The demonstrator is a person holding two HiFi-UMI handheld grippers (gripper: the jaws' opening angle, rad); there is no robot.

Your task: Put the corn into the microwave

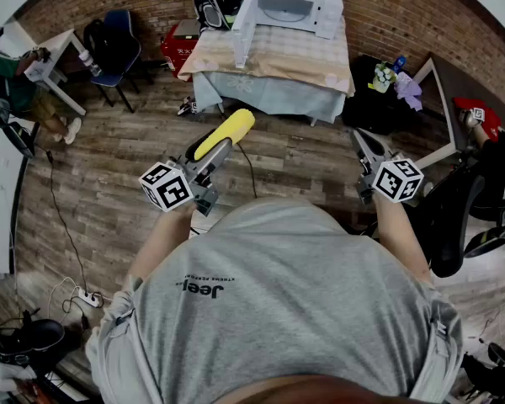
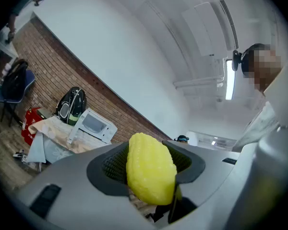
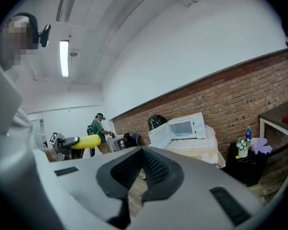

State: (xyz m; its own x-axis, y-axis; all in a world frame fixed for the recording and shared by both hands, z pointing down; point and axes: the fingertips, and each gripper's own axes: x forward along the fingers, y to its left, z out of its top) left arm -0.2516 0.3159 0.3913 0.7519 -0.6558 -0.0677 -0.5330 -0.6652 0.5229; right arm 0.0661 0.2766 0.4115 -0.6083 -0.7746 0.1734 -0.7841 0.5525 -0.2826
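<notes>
Left tongs (image 1: 219,150) pinch a knobbly yellow corn cob (image 2: 150,169), well apart from the open white microwave (image 1: 288,7); right tongs (image 3: 143,169) are pressed together.

head view: rear end of corn (image 1: 227,131) hidden inside the left tongs (image 1: 217,148). microwave (image 1: 288,8) cavity too small to read. person (image 1: 13,78) at upper left cut by the edge. left gripper view: corn's lower end hidden behind the tongs' body.

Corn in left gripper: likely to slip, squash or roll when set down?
Corn shows no dent between the fingers, so probably stiff. Bumpy kernels likely aid grip. Rounded, tapered body may roll once released.
</notes>
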